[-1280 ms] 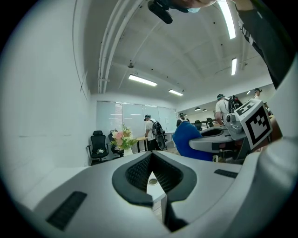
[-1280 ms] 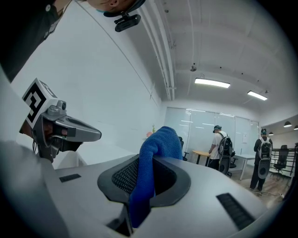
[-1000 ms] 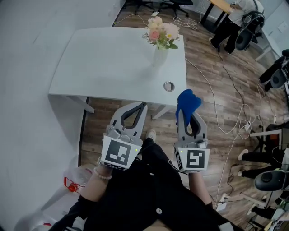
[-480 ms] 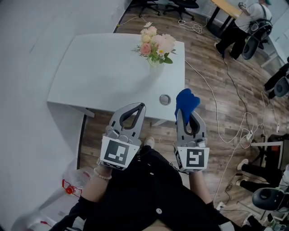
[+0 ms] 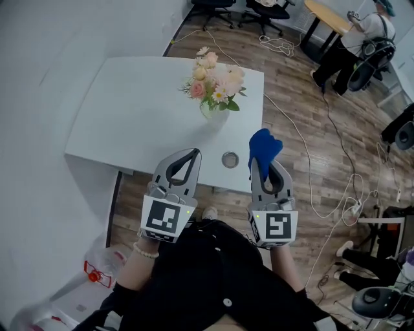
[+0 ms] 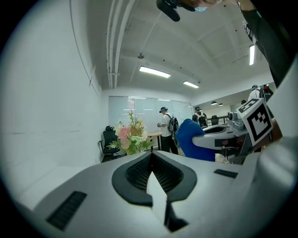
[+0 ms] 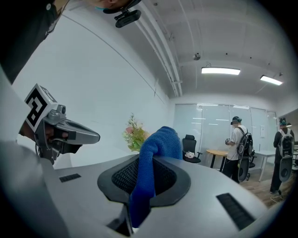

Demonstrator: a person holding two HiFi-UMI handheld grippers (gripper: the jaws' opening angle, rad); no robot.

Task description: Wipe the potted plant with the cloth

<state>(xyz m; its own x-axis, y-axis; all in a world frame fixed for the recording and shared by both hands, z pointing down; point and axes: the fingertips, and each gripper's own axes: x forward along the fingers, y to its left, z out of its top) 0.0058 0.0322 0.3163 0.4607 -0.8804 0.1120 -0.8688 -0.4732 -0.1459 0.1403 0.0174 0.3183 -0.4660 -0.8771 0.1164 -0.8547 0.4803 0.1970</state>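
A potted plant (image 5: 213, 87) with pink and cream flowers stands in a pale vase near the right side of the white table (image 5: 116, 116). It also shows as flowers (image 6: 129, 138) in the left gripper view and as a small bouquet (image 7: 135, 135) in the right gripper view. My right gripper (image 5: 262, 163) is shut on a blue cloth (image 5: 264, 147), which sticks up past its tips over the table's near right corner; the cloth (image 7: 151, 172) fills the jaws. My left gripper (image 5: 192, 155) is shut and holds nothing, its tips over the table's near edge.
A round cable hole (image 5: 229, 159) sits in the tabletop between the two grippers. White cables (image 5: 304, 149) trail over the wooden floor to the right. A person (image 5: 352, 39) stands by chairs at the far right. Black office chairs (image 5: 259, 8) stand behind the table.
Both grippers have moved forward toward the table, and their tips now reach over its near edge. The plant sits lower and closer in the head view. Both jaws stay as they were.
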